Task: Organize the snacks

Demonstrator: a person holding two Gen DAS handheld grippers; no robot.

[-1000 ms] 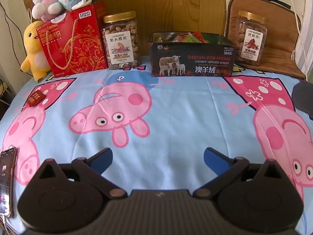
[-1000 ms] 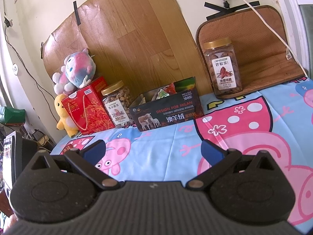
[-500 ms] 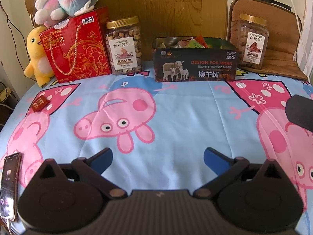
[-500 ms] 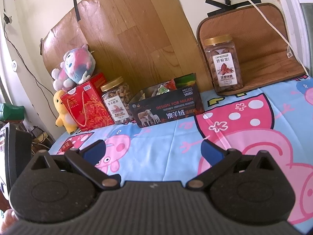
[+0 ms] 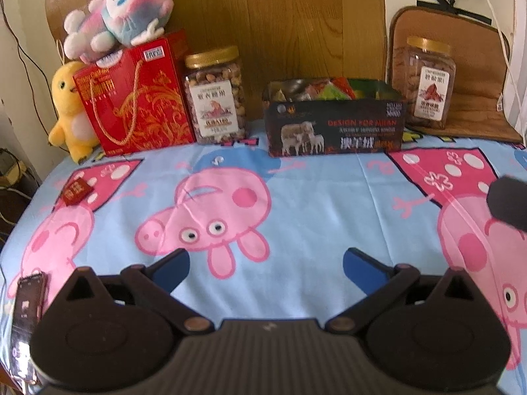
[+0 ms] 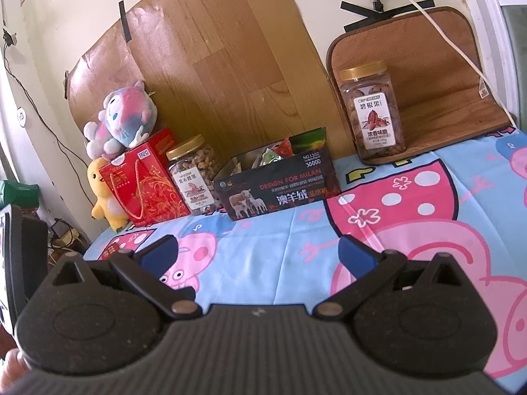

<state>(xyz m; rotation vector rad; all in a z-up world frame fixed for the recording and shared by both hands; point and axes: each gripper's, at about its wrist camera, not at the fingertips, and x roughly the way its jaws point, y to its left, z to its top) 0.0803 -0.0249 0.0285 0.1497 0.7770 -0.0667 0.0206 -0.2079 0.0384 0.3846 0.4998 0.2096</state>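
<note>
Lying well beyond both spread, empty tongs (image 5: 266, 265) (image 6: 257, 253): the snack box (image 5: 334, 131).

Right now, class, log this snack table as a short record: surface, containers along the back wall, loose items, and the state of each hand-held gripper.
surface: blue cartoon-pig tablecloth
back row, left to right: yellow plush duck; red gift box with rope handle, pink-and-blue plush toy on top; gold-lidded clear nut jar; open black cardboard box of snack packets; second gold-lidded nut jar on brown mat
loose items: small red packet; phone
left hand-held gripper: open, empty
right hand-held gripper: open, empty
</note>
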